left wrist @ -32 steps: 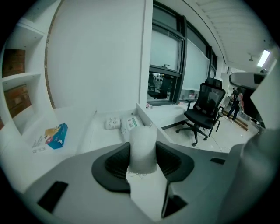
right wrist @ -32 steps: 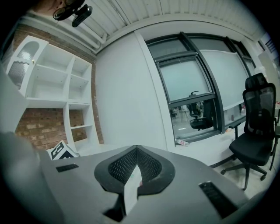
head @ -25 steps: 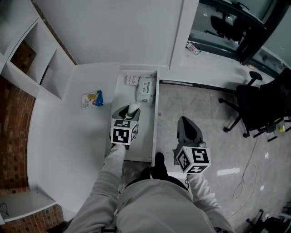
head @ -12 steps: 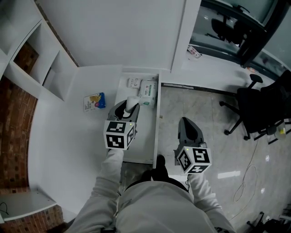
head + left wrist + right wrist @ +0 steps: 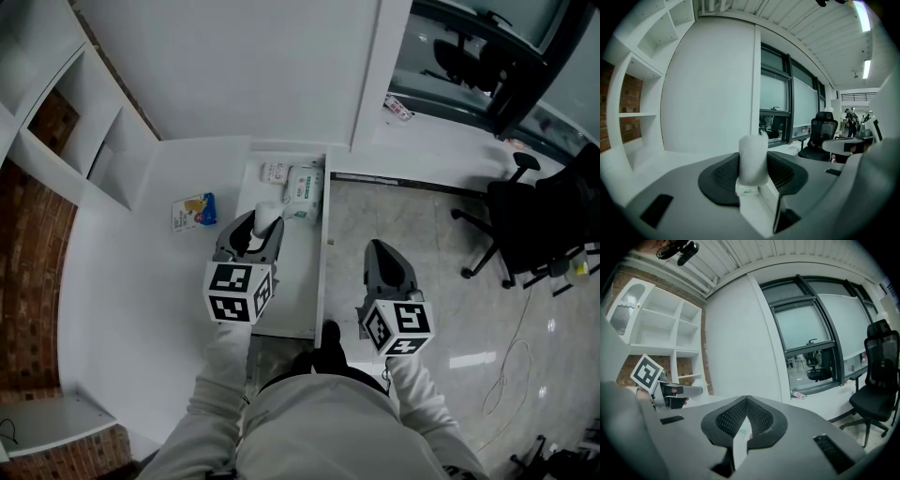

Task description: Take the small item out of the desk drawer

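A small white cylinder (image 5: 266, 217) (image 5: 753, 158) stands upright between the dark pads of my left gripper (image 5: 259, 223) (image 5: 753, 169), which is shut on it. That gripper hangs over the left half of the open white drawer (image 5: 293, 274). Further back in the drawer lie a green-and-white wipes pack (image 5: 302, 187) and a small white packet (image 5: 274, 172). My right gripper (image 5: 379, 250) (image 5: 746, 401) hovers over the floor to the right of the drawer, its jaws shut with nothing in them.
A blue and yellow packet (image 5: 191, 208) lies on the white desk (image 5: 131, 281) left of the drawer. White wall shelves (image 5: 80, 122) stand at the far left. A black office chair (image 5: 539, 220) stands on the glossy floor at the right.
My left gripper has risen toward the camera and drifted slightly left with the white cylinder in it. The right gripper has stayed where it was.
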`<state>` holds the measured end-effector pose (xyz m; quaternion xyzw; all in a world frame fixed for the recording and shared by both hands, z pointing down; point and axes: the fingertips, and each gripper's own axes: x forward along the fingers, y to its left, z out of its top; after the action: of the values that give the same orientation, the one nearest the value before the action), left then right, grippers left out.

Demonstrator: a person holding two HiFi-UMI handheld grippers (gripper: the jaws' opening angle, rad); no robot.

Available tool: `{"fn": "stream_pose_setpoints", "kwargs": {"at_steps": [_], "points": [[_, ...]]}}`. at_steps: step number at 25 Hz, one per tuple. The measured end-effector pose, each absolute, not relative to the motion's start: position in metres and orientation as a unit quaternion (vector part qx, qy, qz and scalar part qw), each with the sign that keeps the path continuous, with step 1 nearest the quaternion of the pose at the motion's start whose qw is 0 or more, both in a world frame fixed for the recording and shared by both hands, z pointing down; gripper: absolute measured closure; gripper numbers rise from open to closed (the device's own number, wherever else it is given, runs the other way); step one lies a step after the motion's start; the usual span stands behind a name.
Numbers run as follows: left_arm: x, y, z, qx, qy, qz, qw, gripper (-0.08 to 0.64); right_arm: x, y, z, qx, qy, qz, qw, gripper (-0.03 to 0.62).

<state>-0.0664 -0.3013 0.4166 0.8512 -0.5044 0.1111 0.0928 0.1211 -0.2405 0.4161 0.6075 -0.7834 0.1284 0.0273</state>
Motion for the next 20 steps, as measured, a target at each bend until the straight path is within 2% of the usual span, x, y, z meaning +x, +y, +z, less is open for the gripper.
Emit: {"fn": "stream_pose_setpoints", "kwargs": {"at_steps": [20], "points": [[-0.079, -0.289, 0.389, 0.845, -0.526, 0.066, 0.077, 0.370, 0.118, -0.238, 0.411, 0.590, -0.798, 0.113, 0.048, 0.565]]}}
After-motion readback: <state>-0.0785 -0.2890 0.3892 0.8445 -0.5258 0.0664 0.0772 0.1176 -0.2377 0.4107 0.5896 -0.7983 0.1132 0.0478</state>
